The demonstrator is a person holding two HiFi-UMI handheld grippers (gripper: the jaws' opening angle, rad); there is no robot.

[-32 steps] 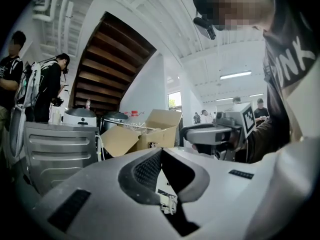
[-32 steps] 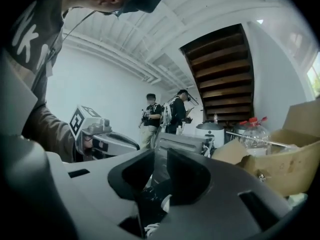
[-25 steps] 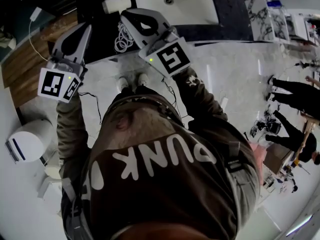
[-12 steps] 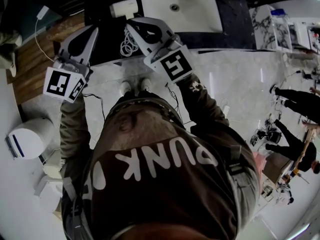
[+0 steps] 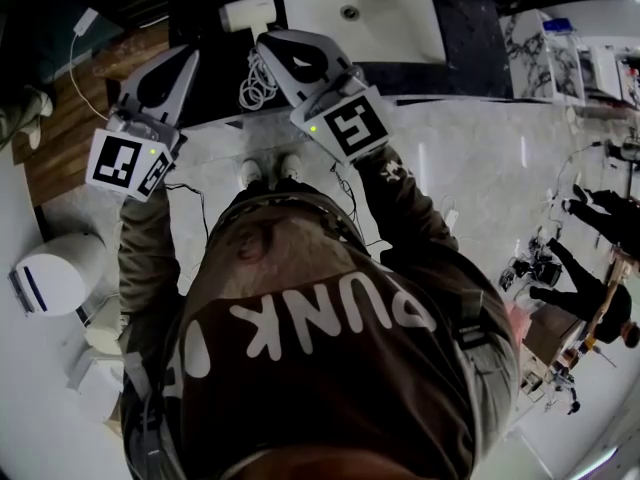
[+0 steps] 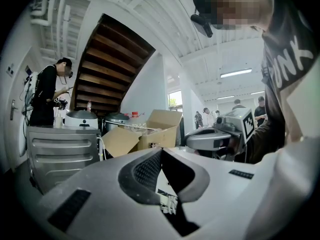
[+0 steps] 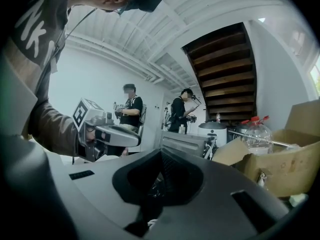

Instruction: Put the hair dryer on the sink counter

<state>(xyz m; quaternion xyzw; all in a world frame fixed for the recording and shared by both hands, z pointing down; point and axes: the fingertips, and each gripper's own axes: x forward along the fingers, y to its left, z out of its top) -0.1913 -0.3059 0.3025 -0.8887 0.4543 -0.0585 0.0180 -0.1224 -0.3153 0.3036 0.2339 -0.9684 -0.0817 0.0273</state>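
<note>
Timber flooring at the far left of the head view, with a white rounded appliance lower down by the frame's edge. Next along, left tongs on the end of a brown sleeve, tips over the near edge of the dark tabletop. Jaws pressed together in the left gripper view, nothing pinched at the tips. Up and to the right, hair dryer: white, lying on the tabletop just beside the left rim of the white sink, well apart from the left tongs. Below it, coiled white cord on the near part of the tabletop, just beside the right tongs. Lower again, white shoes on pale marble floor. Right tongs angled up and leftward, tips just under the hair dryer, contact not to be told from above. Jaws closed flat on each other in the right gripper view, clamped on nothing visible. Sink set into the tabletop, drain near the middle of the basin. Farther right, marble-patterned shelf carrying items too small to tell. At the far right edge, other people standing on the floor
</note>
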